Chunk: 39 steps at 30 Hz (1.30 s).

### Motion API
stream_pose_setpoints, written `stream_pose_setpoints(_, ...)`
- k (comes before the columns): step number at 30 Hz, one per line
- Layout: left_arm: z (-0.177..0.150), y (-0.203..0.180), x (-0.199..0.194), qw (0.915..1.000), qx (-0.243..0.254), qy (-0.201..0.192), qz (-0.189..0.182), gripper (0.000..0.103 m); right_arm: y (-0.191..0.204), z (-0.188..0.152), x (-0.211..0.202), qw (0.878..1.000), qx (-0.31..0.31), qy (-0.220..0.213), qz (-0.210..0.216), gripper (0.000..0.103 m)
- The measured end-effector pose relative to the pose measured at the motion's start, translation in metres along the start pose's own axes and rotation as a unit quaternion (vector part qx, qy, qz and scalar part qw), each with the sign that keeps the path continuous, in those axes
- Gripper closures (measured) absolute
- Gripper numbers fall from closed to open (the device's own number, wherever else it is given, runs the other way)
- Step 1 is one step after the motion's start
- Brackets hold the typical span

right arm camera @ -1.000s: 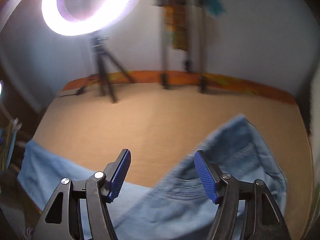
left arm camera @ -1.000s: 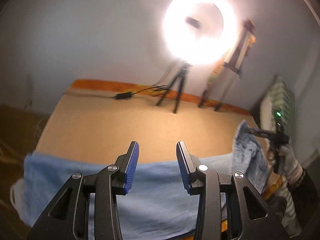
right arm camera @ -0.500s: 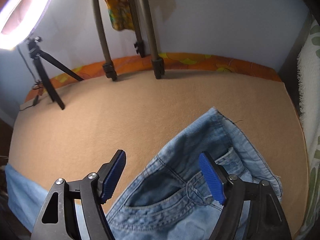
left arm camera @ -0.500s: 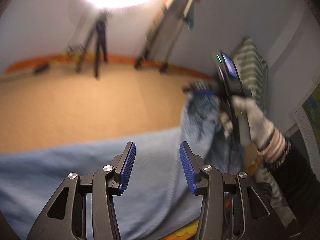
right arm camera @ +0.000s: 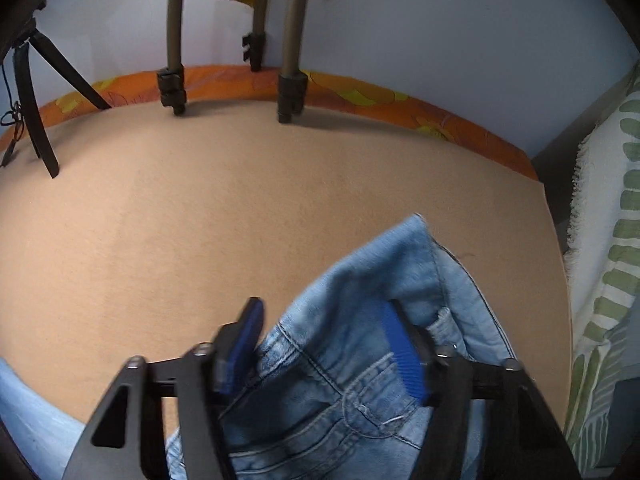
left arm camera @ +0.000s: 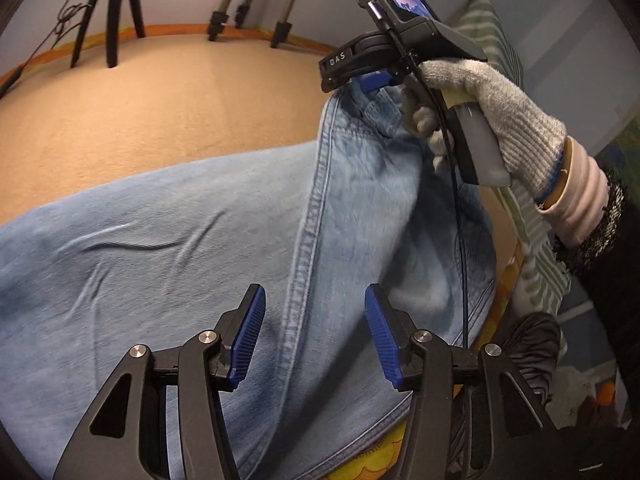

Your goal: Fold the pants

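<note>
Light blue denim pants (left arm camera: 200, 248) lie across the tan bed surface (left arm camera: 140, 100), legs to the left, waist to the right. My left gripper (left arm camera: 314, 328) is open just above the pants' side seam, holding nothing. My right gripper (right arm camera: 324, 344) is open, its jaws astride the raised waistband and pocket area of the pants (right arm camera: 360, 344), the fabric bunched between the blue pads. In the left wrist view the right gripper (left arm camera: 374, 80) sits at the lifted waist edge, held by a gloved hand (left arm camera: 492, 108).
Tripod legs (right arm camera: 176, 76) and a light stand (right arm camera: 32, 100) stand on the far edge of the bed by the wall. An orange patterned sheet (right arm camera: 360, 96) borders the bed. A green-striped white cloth (right arm camera: 608, 264) hangs at the right.
Both grippers have dropped lower and closer to the pants. The right gripper has moved onto the waist, its jaws now around the fabric and narrower. The left gripper turned right, over the seam.
</note>
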State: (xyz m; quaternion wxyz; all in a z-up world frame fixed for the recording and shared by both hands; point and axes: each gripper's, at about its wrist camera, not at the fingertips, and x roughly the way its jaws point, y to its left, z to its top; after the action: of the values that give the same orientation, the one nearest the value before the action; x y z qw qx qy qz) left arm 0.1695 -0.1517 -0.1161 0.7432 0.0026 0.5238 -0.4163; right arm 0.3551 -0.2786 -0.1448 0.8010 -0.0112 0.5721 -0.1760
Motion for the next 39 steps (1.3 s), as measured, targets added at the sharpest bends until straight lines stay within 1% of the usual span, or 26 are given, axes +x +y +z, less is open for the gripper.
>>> stream_pose_setpoints(2,0.002,0.0,0.004,1.0,0.003,0.003,-0.001,0.052,-0.009,-0.004,0.001,1.0,0.015,0.006,0.022,0.064)
stream_pose_setpoints(3,0.002,0.001,0.005,1.0,0.002,0.004,-0.001,0.052,-0.013,-0.006,0.001,0.999,0.02,0.008,0.033,0.067)
stream_pose_setpoints(5,0.001,0.007,0.008,0.9999,-0.011,0.006,-0.003,0.052,-0.021,-0.012,-0.004,0.998,0.028,0.004,0.052,0.082)
stream_pose_setpoints(7,-0.001,0.011,0.01,0.9997,-0.02,0.01,-0.011,0.052,-0.031,-0.02,-0.014,0.996,0.043,-0.006,0.077,0.088)
stream_pose_setpoints(9,-0.002,0.012,0.012,0.9997,-0.018,0.009,-0.011,0.053,-0.039,-0.027,-0.027,0.994,0.054,-0.022,0.091,0.089)
stream_pose_setpoints(11,-0.002,0.012,0.013,0.9998,-0.015,0.005,-0.01,0.058,-0.049,-0.036,-0.042,0.992,0.059,-0.044,0.102,0.09)
stream_pose_setpoints(12,-0.003,0.01,0.013,0.9999,-0.012,0.004,-0.012,0.076,-0.057,-0.042,-0.05,0.99,0.069,-0.051,0.114,0.09)
stream_pose_setpoints(13,-0.004,0.008,0.014,0.9999,-0.005,0.007,-0.012,0.091,-0.066,-0.048,-0.057,0.987,0.08,-0.059,0.129,0.091)
stream_pose_setpoints(14,-0.006,0.005,0.014,0.9999,0.001,0.007,-0.009,0.092,-0.078,-0.056,-0.065,0.983,0.096,-0.067,0.143,0.091)
stream_pose_setpoints(18,-0.011,-0.007,0.011,0.9997,0.024,-0.002,-0.008,0.094,-0.107,-0.085,-0.089,0.976,0.116,-0.096,0.16,0.091)
stream_pose_setpoints(22,-0.016,-0.025,0.007,0.9985,0.054,-0.009,-0.003,0.096,-0.136,-0.132,-0.114,0.965,0.141,-0.124,0.184,0.091)
stream_pose_setpoints(23,-0.018,-0.03,0.007,0.9983,0.055,-0.019,0.001,0.096,-0.143,-0.145,-0.119,0.962,0.147,-0.132,0.188,0.091)
stream_pose_setpoints(24,-0.02,-0.034,0.007,0.9978,0.063,-0.02,0.002,0.096,-0.149,-0.155,-0.122,0.959,0.154,-0.138,0.193,0.091)
stream_pose_setpoints(25,-0.022,-0.04,0.006,0.997,0.074,-0.021,0.004,0.096,-0.157,-0.171,-0.125,0.955,0.167,-0.144,0.199,0.091)
stream_pose_setpoints(26,-0.025,-0.045,0.006,0.9963,0.083,-0.02,0.005,0.096,-0.161,-0.178,-0.124,0.952,0.176,-0.147,0.202,0.091)
stream_pose_setpoints(28,-0.031,-0.053,0.009,0.9944,0.104,-0.016,0.011,0.096,-0.175,-0.205,-0.122,0.943,0.202,-0.151,0.216,0.091)
stream_pose_setpoints(29,-0.033,-0.055,0.012,0.9936,0.111,-0.012,0.014,0.096,-0.18,-0.22,-0.116,0.938,0.217,-0.148,0.226,0.091)
stream_pose_setpoints(31,-0.038,-0.054,0.017,0.9932,0.115,-0.004,0.018,0.096,-0.184,-0.243,-0.098,0.936,0.231,-0.127,0.235,0.09)
stream_pose_setpoints(32,-0.039,-0.052,0.018,0.9939,0.109,-0.005,0.019,0.096,-0.185,-0.249,-0.092,0.935,0.231,-0.12,0.241,0.084)
stream_pose_setpoints(33,-0.039,-0.051,0.019,0.9939,0.108,-0.002,0.019,0.096,-0.187,-0.257,-0.084,0.934,0.234,-0.107,0.249,0.08)
stream_pose_setpoints(34,-0.039,-0.05,0.019,0.9937,0.11,-0.002,0.02,0.096,-0.191,-0.264,-0.076,0.93,0.246,-0.097,0.256,0.067)
stream_pose_setpoints(35,-0.039,-0.05,0.019,0.9934,0.113,-0.002,0.022,0.096,-0.198,-0.269,-0.071,0.922,0.263,-0.096,0.268,0.059)
stream_pose_setpoints(37,-0.039,-0.053,0.019,0.9927,0.118,-0.005,0.026,0.096,-0.21,-0.274,-0.066,0.906,0.293,-0.106,0.286,0.058)
stream_pose_setpoints(38,-0.039,-0.053,0.019,0.9928,0.117,-0.005,0.025,0.096,-0.217,-0.273,-0.063,0.9,0.305,-0.115,0.289,0.055)
stream_pose_setpoints(39,-0.038,-0.052,0.02,0.9929,0.116,-0.004,0.025,0.096,-0.222,-0.272,-0.061,0.899,0.312,-0.12,0.283,0.052)
